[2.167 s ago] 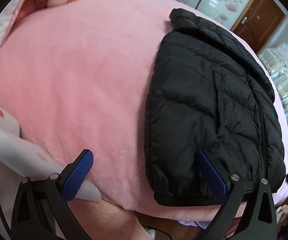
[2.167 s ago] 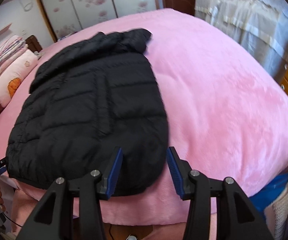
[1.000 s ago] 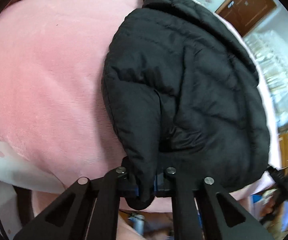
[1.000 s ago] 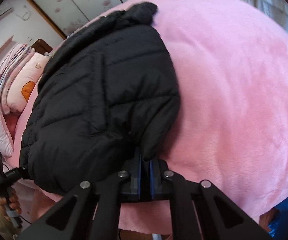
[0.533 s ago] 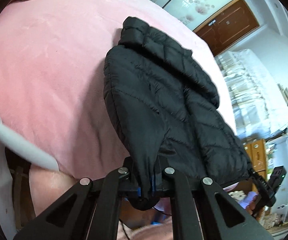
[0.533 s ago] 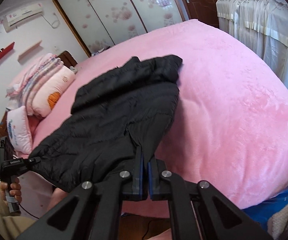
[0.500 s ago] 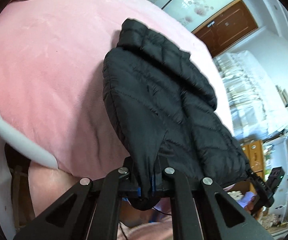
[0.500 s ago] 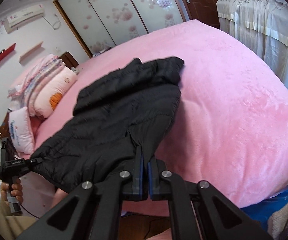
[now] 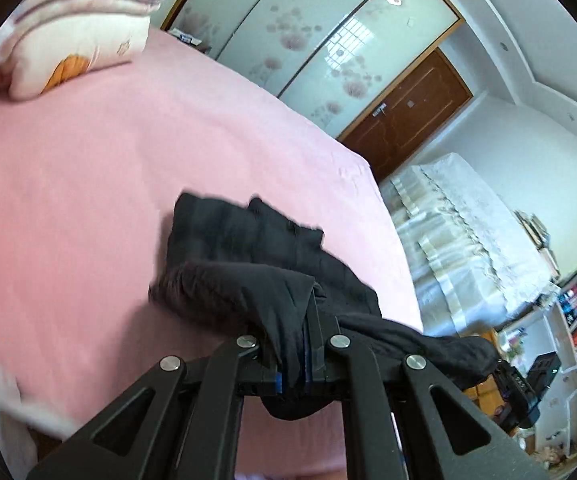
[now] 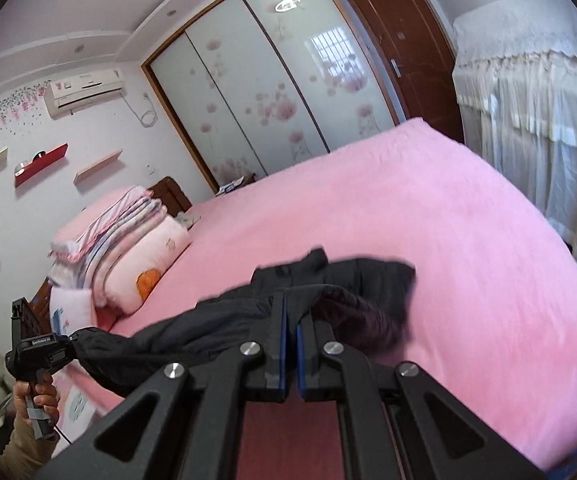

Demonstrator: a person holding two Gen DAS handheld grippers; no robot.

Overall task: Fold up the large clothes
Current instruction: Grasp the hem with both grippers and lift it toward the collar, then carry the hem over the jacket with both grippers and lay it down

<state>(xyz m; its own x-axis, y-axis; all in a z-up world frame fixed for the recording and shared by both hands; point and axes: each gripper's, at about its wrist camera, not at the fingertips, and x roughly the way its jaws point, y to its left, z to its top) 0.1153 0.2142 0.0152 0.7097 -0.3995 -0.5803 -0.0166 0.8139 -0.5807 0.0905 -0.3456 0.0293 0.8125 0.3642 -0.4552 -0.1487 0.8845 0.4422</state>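
Two grippers, one black puffer jacket [image 9: 248,248], and you've got a corner of its hem in each. Your left gripper [image 9: 293,364] is squeezed right down on a fold of the black fabric, the blue pads almost hidden by the cloth bunched between them. Your right gripper [image 10: 288,354] looks pinched nearly closed too, only a thin sliver between its two blue pads, with the jacket edge draped over the tips, so it looks like it has hold of the fabric there. From the right wrist view you can see the left gripper [image 10: 36,354] off to the side, held in your hand [image 10: 38,394], with the jacket hem stretched in a sagging line between the two tools. Only the far end of the jacket [image 10: 352,280], the collar part, is lying on the one big pink bed [image 9: 88,184], near the closer edge; the rest hangs lifted in the air and is a bit motion blurred. At the head of the bed sits one stack of folded blankets and pillows [image 10: 116,248], well apart from the jacket. Behind the bed you get three sliding wardrobe doors [image 10: 264,92] with pink flower prints, one brown door [image 10: 404,48], and one air conditioner [image 10: 84,88] up on the wall. One white lace-covered piece of furniture [image 10: 536,120] stands beside the bed.
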